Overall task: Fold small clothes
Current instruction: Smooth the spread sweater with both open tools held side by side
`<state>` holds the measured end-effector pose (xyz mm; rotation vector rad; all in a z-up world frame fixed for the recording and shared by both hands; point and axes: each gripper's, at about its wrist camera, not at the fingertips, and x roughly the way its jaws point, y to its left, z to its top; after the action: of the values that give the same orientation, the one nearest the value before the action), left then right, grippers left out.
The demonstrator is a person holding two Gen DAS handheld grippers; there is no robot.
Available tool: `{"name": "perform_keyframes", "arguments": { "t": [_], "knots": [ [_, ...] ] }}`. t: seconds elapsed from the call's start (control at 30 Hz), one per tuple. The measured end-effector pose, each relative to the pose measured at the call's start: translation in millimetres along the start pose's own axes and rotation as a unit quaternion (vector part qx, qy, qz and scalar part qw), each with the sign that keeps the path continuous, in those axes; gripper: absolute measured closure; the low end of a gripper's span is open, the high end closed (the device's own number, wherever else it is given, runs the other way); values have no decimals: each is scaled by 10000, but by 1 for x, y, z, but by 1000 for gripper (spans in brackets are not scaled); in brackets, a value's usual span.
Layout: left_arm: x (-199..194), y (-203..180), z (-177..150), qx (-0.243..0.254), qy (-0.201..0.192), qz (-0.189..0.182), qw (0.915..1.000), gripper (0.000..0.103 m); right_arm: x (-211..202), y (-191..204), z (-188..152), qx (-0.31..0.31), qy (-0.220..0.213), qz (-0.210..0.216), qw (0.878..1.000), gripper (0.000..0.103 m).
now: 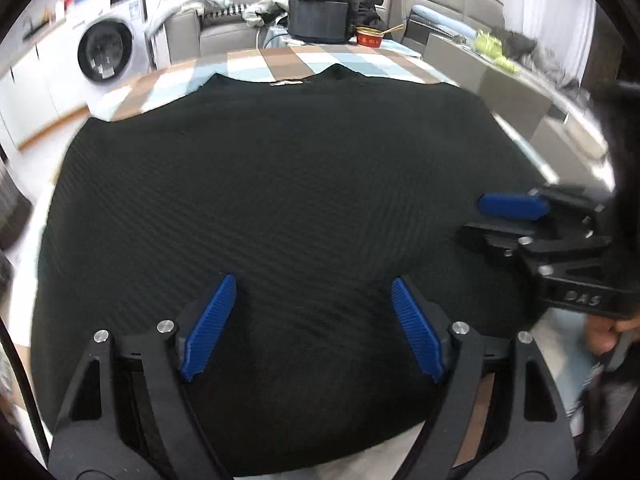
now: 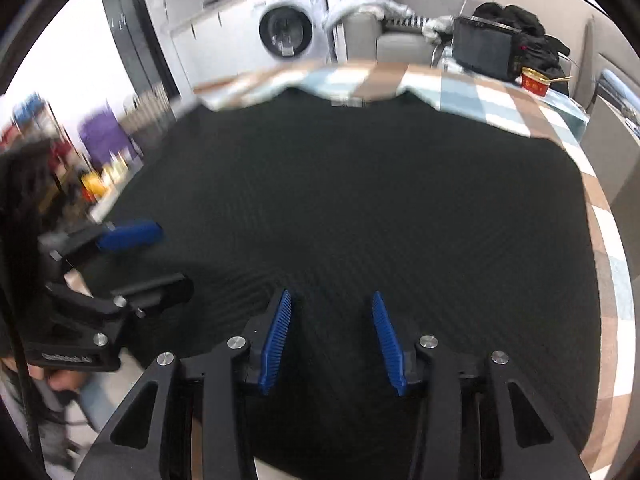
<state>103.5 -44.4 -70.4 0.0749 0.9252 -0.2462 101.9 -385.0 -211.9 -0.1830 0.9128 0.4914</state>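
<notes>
Frame edges blurred. Black ribbed knit garment (image 1: 280, 184) flat on checked-cloth table (image 1: 256, 60), beneath left tool (image 1: 314, 292) and right tool (image 2: 330, 304); both tools apart, empty.

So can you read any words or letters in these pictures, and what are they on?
"DAS": raised letters on the right tool's black body.
Lettering on the left tool's body: too blurred.
Markings on the red bowl: too small.
White label at the black garment's collar: unreadable.
</notes>
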Motion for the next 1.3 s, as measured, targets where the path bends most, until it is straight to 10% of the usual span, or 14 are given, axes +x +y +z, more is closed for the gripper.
{"name": "perform_keyframes", "arguments": {
  "t": [0.5,1.03,1.3],
  "knots": [
    [-29,60,-40,-298,-71,219,9993,24,-49,-51,-54,35,2,-264,9996,52],
    [20,52,30,-215,250,349,9988,24,24,-5,38,-194,188,-343,9990,44],
    [10,89,18,-449,205,269,9984,16,10,-74,20,242,178,-1065,9939,36]
  ]
}}
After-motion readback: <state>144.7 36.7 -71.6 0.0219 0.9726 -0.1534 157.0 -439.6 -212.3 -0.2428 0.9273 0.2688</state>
